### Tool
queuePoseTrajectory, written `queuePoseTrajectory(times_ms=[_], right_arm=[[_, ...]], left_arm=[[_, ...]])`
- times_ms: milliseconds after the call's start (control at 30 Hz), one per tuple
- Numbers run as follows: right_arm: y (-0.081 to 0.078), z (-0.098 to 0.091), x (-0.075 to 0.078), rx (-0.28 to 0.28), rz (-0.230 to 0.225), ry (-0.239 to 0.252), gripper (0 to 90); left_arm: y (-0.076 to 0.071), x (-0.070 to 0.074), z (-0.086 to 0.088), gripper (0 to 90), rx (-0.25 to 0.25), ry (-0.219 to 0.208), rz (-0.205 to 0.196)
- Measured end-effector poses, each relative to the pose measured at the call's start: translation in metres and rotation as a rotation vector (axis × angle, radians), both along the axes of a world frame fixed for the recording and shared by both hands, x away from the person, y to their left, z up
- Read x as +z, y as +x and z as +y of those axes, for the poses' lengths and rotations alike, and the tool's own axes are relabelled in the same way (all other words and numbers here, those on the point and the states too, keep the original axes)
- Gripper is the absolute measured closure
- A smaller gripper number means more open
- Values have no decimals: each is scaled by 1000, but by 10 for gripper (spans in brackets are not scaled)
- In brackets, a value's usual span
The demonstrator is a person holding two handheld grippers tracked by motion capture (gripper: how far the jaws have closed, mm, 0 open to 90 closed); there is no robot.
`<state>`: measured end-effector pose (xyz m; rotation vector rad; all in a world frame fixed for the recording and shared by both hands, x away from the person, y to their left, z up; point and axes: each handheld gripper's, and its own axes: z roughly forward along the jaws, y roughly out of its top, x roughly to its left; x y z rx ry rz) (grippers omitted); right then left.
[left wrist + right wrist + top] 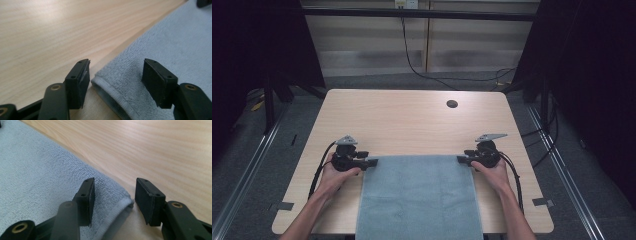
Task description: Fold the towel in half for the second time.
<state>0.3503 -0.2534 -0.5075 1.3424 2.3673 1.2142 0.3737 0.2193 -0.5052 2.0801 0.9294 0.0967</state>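
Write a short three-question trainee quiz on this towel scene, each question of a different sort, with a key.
1. True or false: the left gripper is clamped on the towel.
2. Which towel corner lies between the right gripper jaws? A far right, B near left, C far left.
3. Fill in: the towel's near end hangs over the table ____.

Key: 1 false, the jaws stand open around the corner; 2 A; 3 edge.

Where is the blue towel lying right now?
In the high view the towel lies flat on the near middle of the table, hanging over its near edge, with the left gripper and right gripper at its far corners.
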Motion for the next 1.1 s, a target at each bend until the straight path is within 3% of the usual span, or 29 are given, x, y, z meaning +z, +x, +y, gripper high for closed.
queuePoseTrajectory(times_ms=[67, 100, 133, 233, 367, 500, 600, 633, 700, 800, 900, 1033, 1100], right_arm=[[-1, 2, 0, 14, 3, -9, 588], [-2, 3, 1, 22, 0, -17, 664], [-2, 4, 1, 39, 11, -8, 740], [-3, 5, 4, 64, 16, 13, 847], [-3, -1, 16, 52, -19, 58, 861], [8, -4, 41, 26, -73, 81, 863], [18, -4, 59, 9, -120, 86, 863], [22, -5, 66, 3, -135, 83, 862], [29, -6, 76, -8, -157, 78, 862], [40, -8, 92, -39, -186, 104, 863], [47, -7, 104, -39, -205, 84, 863], [50, -10, 123, -53, -250, 100, 863], [45, -12, 129, -49, -272, 121, 864]], left_arm=[[-1, -1, -1, 470, -5, 5, -16], [-3, -1, -2, 544, -26, 13, -19], [-4, -1, -2, 677, -51, 19, -24], [-6, 1, -2, 816, -62, -6, -24], [-1, 11, 2, 834, -37, -80, -36], [13, 35, -2, 834, -3, -115, -84], [20, 46, -3, 834, 2, -119, -109], [28, 59, -5, 833, 8, -131, -130], [40, 71, -8, 833, 8, -135, -126], [50, 87, -13, 832, 19, -153, -153], [58, 101, -14, 831, 25, -161, -181], [59, 125, -12, 831, 35, -211, -236], [52, 131, -11, 830, 17, -202, -261]])
